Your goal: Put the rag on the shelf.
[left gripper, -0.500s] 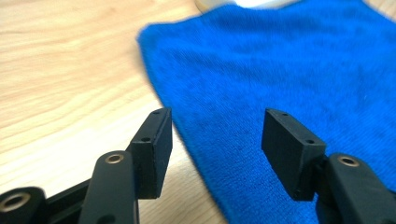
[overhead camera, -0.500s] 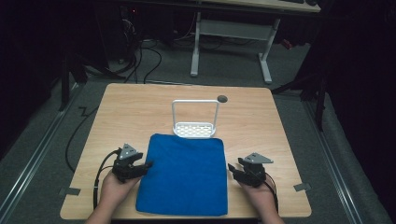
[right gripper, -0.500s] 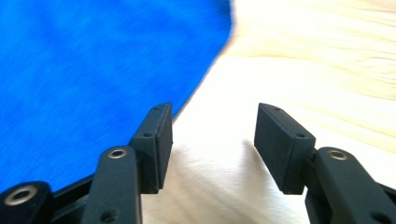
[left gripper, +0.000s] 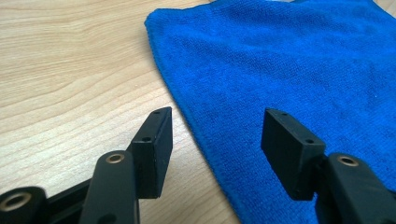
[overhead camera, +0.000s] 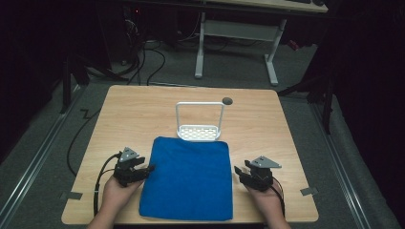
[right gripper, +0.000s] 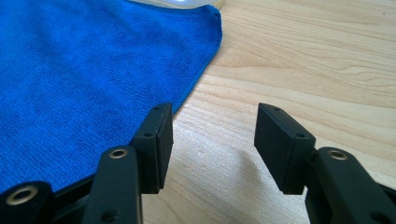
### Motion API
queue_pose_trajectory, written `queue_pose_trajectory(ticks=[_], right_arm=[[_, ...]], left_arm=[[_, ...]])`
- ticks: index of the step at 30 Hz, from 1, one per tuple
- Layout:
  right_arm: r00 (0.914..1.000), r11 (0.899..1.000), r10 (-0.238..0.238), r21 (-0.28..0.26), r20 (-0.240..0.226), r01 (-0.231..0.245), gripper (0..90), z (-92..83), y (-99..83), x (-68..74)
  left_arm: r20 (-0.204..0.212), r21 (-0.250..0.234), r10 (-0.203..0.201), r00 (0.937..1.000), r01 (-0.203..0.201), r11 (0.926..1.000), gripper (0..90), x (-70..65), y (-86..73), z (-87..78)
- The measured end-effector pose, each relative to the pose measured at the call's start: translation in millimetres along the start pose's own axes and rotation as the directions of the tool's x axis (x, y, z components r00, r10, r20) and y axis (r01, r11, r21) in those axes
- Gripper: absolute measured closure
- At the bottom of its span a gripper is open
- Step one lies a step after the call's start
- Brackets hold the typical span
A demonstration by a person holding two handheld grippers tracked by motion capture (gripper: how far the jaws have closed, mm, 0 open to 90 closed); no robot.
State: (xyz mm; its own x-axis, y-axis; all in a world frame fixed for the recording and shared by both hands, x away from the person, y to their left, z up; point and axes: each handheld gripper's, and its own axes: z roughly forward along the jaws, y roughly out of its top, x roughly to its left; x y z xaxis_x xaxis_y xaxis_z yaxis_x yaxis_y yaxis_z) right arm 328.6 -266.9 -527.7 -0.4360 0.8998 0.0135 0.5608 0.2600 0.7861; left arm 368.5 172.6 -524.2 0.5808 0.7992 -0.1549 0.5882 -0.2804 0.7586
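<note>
Two hands enter from the table's (overhead camera: 119, 114) near edge, each holding one gripper; the left gripper (overhead camera: 145, 169) lies low at the left edge of the one blue cloth (overhead camera: 188, 179), its tips over that edge, jaws spread wide and holding nothing; in the left gripper view the cloth's hem runs between them; the right gripper (overhead camera: 237, 171) sits just off the cloth's right edge, pointing inward, jaws equally wide and empty; in the right gripper view one jaw is at the hem and the other over bare wood; the cloth lies flat in the near middle of the table; just beyond it stands one white rack (overhead camera: 199, 125), its perforated base touching the cloth's far edge; farther back is one dark round grommet (overhead camera: 227, 100).
</note>
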Motion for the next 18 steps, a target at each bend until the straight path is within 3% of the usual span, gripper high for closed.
queue_pose_trajectory(ticks=[6,9,10,11,12,13,14,15,18], right_arm=[[0.9997,1.0,-0.019,-0.003,-0.014,0.019,50.5,1.9,4.3,3.8],[0.9976,0.998,-0.061,-0.018,-0.034,0.061,54.4,8.5,12.2,12.8],[0.9976,0.998,-0.061,-0.018,-0.034,0.061,54.4,8.5,12.2,12.8],[0.9952,0.996,-0.085,-0.03,-0.048,0.084,60.4,12.3,16.1,18.7],[0.9952,0.996,-0.085,-0.03,-0.048,0.084,60.4,12.3,16.1,18.7],[0.993,0.995,-0.096,-0.016,-0.068,0.096,67.5,16.8,21.9,23.9],[0.993,0.995,-0.096,-0.016,-0.068,0.096,67.5,16.8,21.9,23.9],[0.9889,0.995,-0.105,-0.014,-0.106,0.104,73.9,20.8,26.1,28.2],[0.9828,0.99,-0.138,0.008,-0.122,0.14,79.6,28.1,27.4,36.2]], left_arm=[[0.016,-0.002,0.006,0.9999,-0.006,1.0,45.3,-4.7,-1.8,1.7],[0.044,-0.013,-0.008,0.999,0.009,0.9999,49.8,-11.6,-1.1,5.6],[0.045,-0.011,0.005,0.999,-0.004,0.9999,49.8,-14.6,-0.2,6.9],[0.039,-0.005,0.019,0.999,-0.019,0.9998,54.5,-17.5,0.7,8.4],[0.032,0.001,0.033,0.9989,-0.033,0.9994,54.5,-19.9,1.3,10.1],[0.025,0.008,0.044,0.9987,-0.044,0.999,63.1,-21.6,1.6,11.7],[0.025,0.019,0.047,0.9986,-0.048,0.9987,63.1,-22.5,1.7,13.6],[0.021,0.041,0.055,0.9983,-0.055,0.9976,74.0,-23.6,0.7,17.4],[0.012,0.039,0.066,0.9977,-0.067,0.997,78.9,-24.2,-0.4,17.1]])
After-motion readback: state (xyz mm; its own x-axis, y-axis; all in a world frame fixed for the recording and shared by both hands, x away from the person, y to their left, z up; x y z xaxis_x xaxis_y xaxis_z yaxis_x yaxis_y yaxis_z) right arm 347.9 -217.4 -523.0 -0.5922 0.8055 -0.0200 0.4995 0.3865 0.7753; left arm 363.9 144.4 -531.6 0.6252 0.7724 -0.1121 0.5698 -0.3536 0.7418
